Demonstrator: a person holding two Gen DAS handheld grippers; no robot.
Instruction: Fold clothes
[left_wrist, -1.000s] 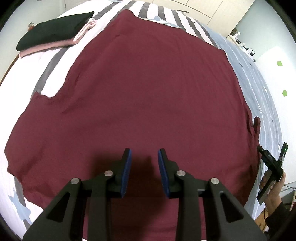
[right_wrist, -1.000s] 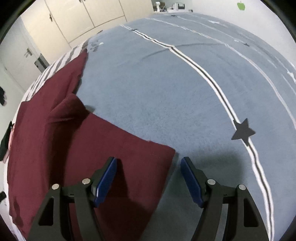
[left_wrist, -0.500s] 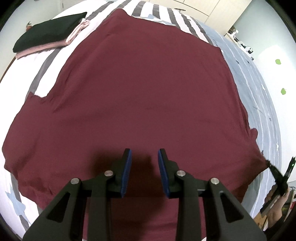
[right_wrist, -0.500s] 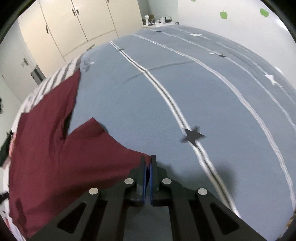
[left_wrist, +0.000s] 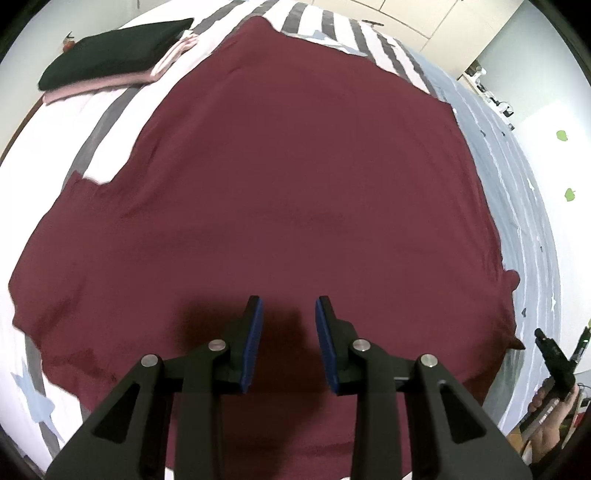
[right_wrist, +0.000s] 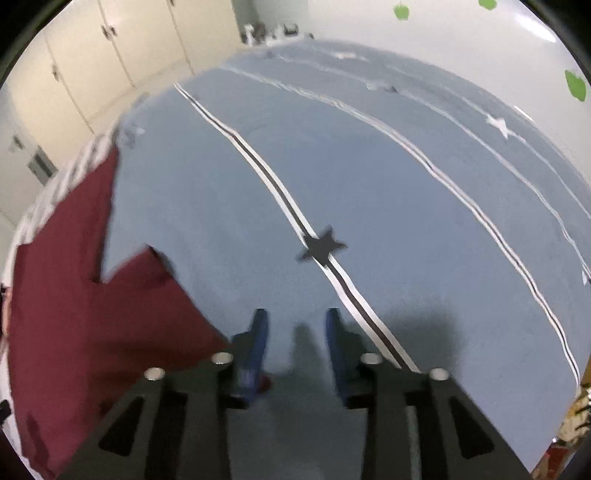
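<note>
Landmark is the maroon shirt (left_wrist: 295, 177), spread flat on the bed, probably laid out that way so it can be folded in clean halves. It's soft matte knit with few wrinkles, a broad body and short sleeves out to both sides.

Far left of the shirt, near the bed's edge, a folded stack (left_wrist: 110, 62) sits with a black garment on a pink one. It looks like finished items parked clear of the work area.

Under the shirt's left part the bedding is white with grey stripes (left_wrist: 107, 122) and a pale star print.

The left gripper (left_wrist: 288, 343) hovers over the shirt's near hem area, jaws parted to a narrow gap, nothing between the blue pads, shadow directly below. Likely waiting or lining up for a pinch.

Right of the shirt is the blue-grey bedspread (right_wrist: 388, 192), fuzzy fabric with white-black stripes and a dark star (right_wrist: 322, 249).

The right gripper (right_wrist: 295, 350) is just past the shirt's right sleeve (right_wrist: 147, 295), jaws apart at a moderate gap, holding nothing; the sleeve corner lies at the left finger's outer side. The view is motion-blurred, so contact is unclear.
</note>
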